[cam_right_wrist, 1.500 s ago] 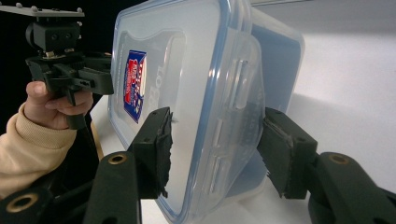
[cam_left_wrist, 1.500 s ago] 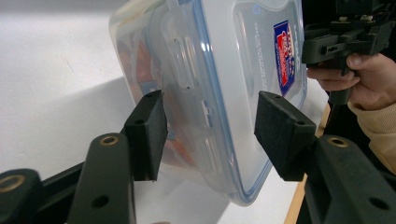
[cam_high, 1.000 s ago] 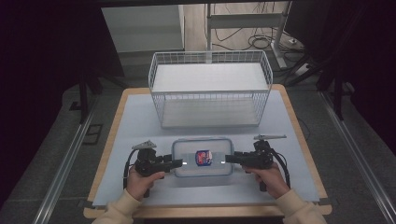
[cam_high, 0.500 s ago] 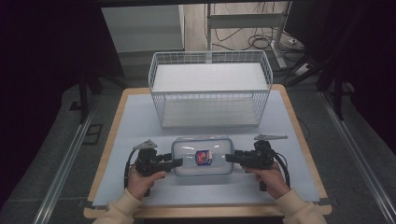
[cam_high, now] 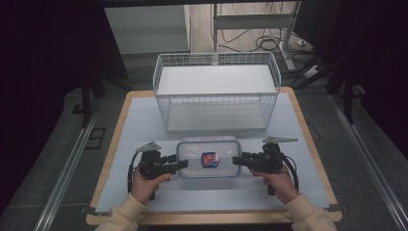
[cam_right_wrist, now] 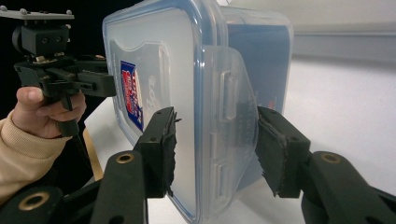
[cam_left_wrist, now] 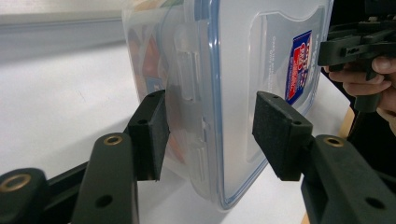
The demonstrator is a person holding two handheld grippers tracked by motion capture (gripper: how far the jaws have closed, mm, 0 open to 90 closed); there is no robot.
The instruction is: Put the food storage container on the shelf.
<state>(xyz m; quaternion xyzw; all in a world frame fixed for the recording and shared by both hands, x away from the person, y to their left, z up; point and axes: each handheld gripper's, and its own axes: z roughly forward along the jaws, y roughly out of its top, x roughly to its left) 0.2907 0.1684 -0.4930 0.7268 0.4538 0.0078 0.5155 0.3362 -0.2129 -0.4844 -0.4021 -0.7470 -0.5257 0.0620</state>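
The clear rectangular plastic lidded container (cam_high: 209,158) lies on the counter (cam_high: 144,120) before the white wire basket (cam_high: 216,91), long axis running between the left tool (cam_high: 182,164) and right tool (cam_high: 237,160); each is parted around an end latch, not yet clamped.

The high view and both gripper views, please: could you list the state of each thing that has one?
Container: lid on, flat on the table, end latches down.
Wire basket: upright, empty.
Left gripper: open, fingers straddling the left latch.
Right gripper: open, fingers straddling the right latch.
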